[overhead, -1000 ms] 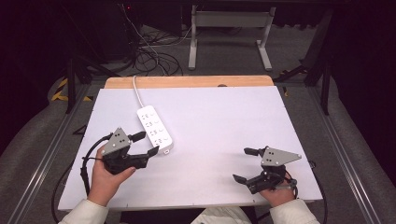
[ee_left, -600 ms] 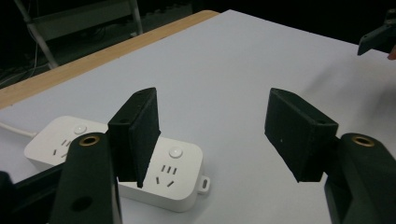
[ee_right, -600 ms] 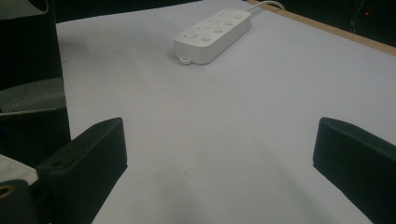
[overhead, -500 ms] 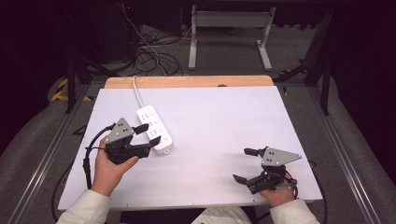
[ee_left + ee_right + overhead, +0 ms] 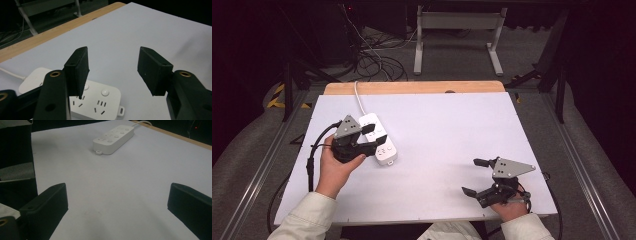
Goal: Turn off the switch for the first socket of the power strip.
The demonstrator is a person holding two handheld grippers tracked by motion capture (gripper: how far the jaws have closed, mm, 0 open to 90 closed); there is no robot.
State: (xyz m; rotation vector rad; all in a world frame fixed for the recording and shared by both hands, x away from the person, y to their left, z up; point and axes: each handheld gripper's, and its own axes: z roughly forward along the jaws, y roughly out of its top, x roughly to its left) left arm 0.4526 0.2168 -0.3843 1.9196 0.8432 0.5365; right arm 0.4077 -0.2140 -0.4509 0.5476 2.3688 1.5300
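A white power strip (image 5: 385, 149) with several sockets and round buttons lies on the left half of the white table top (image 5: 447, 135). Its cord (image 5: 357, 96) runs off over the back edge. My left gripper (image 5: 372, 139) hovers over the strip's near-left side. In the left gripper view its jaws (image 5: 115, 71) have just been closing. They still stand apart with nothing between them, and the power strip (image 5: 100, 101) lies below and behind the left jaw. My right gripper (image 5: 475, 176) rests near the front right edge, open and empty (image 5: 117, 210). From there the power strip (image 5: 113, 138) lies far ahead.
A wooden strip (image 5: 412, 87) borders the table's back edge. Behind it are a metal stand (image 5: 457, 30) and loose cables (image 5: 377, 55) on the floor. A black cable (image 5: 314, 150) trails from the left gripper.
The left gripper has moved up the table and to the right, from beside the power strip to over it, and its jaws stand narrower. The right gripper has not moved.
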